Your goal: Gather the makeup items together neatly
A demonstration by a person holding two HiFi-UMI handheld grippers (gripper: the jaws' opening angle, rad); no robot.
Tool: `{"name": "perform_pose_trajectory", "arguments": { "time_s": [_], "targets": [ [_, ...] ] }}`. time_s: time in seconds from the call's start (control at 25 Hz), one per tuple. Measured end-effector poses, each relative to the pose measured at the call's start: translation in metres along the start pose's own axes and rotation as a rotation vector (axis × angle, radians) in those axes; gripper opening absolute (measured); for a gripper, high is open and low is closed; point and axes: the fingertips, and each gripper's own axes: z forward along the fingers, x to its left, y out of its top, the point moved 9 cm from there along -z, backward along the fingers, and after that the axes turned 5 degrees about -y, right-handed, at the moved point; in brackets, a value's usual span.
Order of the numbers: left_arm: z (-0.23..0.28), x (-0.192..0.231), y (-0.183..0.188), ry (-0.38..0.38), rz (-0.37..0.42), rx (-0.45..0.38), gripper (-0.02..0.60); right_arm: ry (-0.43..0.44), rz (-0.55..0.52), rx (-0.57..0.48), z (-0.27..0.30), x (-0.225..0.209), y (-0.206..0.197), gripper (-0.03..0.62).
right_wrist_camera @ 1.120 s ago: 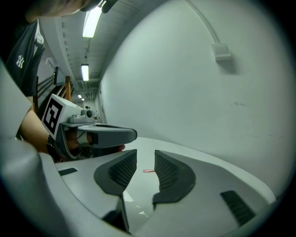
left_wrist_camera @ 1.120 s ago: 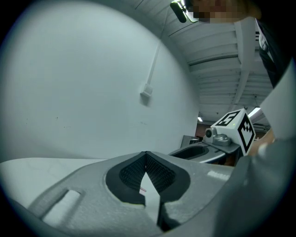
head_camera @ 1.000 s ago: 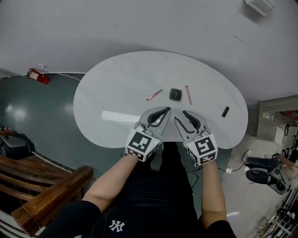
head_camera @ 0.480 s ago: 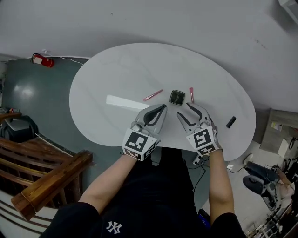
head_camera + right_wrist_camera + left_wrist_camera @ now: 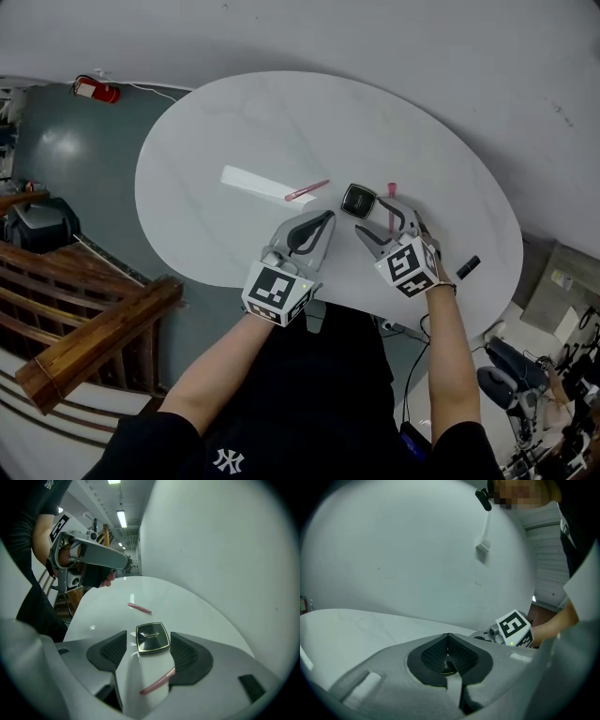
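On the white oval table (image 5: 234, 122) lie a black square compact (image 5: 358, 200), a pink pencil (image 5: 307, 190) to its left, a pink stick (image 5: 391, 195) to its right, and a small black tube (image 5: 468, 267) near the right edge. My right gripper (image 5: 384, 225) is open; its jaws have just been opening. In the right gripper view the compact (image 5: 152, 638) lies just ahead of the pads and the pink stick (image 5: 157, 682) lies on the table between them, untouched. My left gripper (image 5: 325, 218) is shut and empty, short of the compact.
The table's near edge runs under both hands. A wooden bench (image 5: 84, 347) stands at lower left. A red fire extinguisher (image 5: 98, 91) lies on the floor at upper left. A bright streak of reflected light (image 5: 253, 181) lies left of the pink pencil.
Both grippers have come down and forward toward the items. The right one has moved over the pink stick beside the compact and its jaws stand wider. The left stays shut.
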Motion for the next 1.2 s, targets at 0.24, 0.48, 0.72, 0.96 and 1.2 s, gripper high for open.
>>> {"name": "perform_pose_trajectory", "arguments": {
  "time_s": [0.24, 0.48, 0.72, 0.96, 1.2],
  "targets": [
    [0.009, -0.001, -0.004, 0.024, -0.013, 0.01, 0.008, 0.048, -0.008, 0.027, 0.012, -0.009, -0.007, 0.318],
    [0.009, 0.001, -0.011, 0.055, -0.029, 0.019, 0.008, 0.086, -0.034, 0.067, 0.029, -0.011, -0.008, 0.348],
    [0.008, 0.001, -0.012, 0.075, -0.05, 0.009, 0.008, 0.119, -0.071, 0.108, 0.041, -0.014, -0.009, 0.347],
    [0.006, 0.002, -0.014, 0.088, -0.051, 0.005, 0.008, 0.122, -0.139, 0.169, 0.046, -0.012, -0.009, 0.315],
    [0.004, 0.003, -0.014, 0.091, -0.052, 0.008, 0.008, 0.145, -0.092, 0.201, 0.045, -0.013, -0.005, 0.301]
  ]
}}
